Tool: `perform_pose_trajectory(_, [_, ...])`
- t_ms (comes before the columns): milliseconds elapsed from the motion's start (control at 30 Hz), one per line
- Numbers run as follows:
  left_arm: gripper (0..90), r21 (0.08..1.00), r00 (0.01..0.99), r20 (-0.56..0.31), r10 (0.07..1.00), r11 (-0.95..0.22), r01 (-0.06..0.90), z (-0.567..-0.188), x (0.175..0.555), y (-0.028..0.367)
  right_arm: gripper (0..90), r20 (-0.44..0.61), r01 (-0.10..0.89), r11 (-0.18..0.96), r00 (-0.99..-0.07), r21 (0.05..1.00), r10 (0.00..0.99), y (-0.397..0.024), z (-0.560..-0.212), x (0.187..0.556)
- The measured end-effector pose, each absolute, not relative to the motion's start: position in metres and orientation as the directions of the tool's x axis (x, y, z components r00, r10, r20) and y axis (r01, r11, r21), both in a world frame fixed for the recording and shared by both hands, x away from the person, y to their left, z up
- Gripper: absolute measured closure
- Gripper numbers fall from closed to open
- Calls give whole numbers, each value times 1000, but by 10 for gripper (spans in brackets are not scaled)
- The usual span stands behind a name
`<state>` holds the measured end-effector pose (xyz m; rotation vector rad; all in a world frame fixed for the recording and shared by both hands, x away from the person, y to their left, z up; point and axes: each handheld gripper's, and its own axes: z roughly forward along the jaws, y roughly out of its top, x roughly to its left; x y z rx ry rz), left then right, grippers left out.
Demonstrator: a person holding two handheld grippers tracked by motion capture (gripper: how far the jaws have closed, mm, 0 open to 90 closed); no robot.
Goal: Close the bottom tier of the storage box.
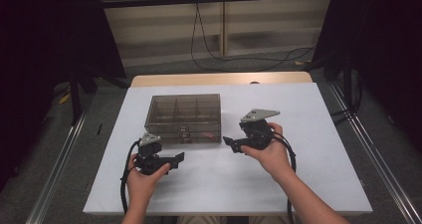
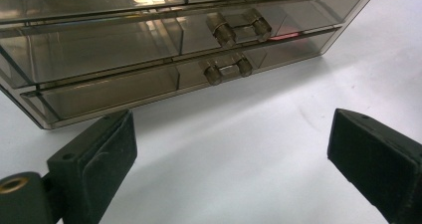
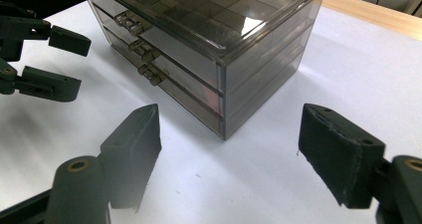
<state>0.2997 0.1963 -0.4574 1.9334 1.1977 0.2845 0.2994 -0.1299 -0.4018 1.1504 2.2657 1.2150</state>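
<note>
Both tongs gaping open, gripping nothing, flanking drawer box mid-frame.
Left gripper (image 1: 175, 158) and right gripper (image 1: 230, 142) are facing the smoky drawer box (image 1: 185, 117) front, likely lining up for its handles (image 2: 226, 68).

A white table top (image 1: 318, 149) lies on a wooden table (image 1: 219, 78), with black cables (image 1: 209, 55) trailing across the floor behind.

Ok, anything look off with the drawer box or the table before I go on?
Nothing stands out. The smoky clear drawer box sits flat on the white table, its drawers pushed in. Both the left gripper and the right gripper are open, clear of it.
</note>
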Motion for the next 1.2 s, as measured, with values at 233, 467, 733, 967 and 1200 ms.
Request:
perform_pose_trajectory(233, [47, 741, 517, -228, 825, -197, 642, -458, 298, 199, 208, 79, 502, 319, -622, 804, 779, -140, -403, 293])
perform_pose_trajectory(467, [45, 745, 513, -233, 826, -187, 640, -457, 296, 205, 187, 81, 505, 317, -620, 803, 781, -150, -407, 288])
perform_pose_trajectory(733, [45, 739, 515, -243, 822, -187, 648, -456, 294, 208, 166, 87, 512, 315, -617, 799, 782, -159, -410, 283])
perform_pose_trajectory(967, [45, 737, 512, -242, 824, -187, 650, -456, 293, 211, 159, 89, 516, 311, -611, 798, 787, -166, -415, 279])
perform_pose_trajectory(1200, [46, 736, 516, -244, 821, -189, 650, -456, 293, 212, 152, 90, 523, 308, -603, 795, 793, -175, -418, 276])
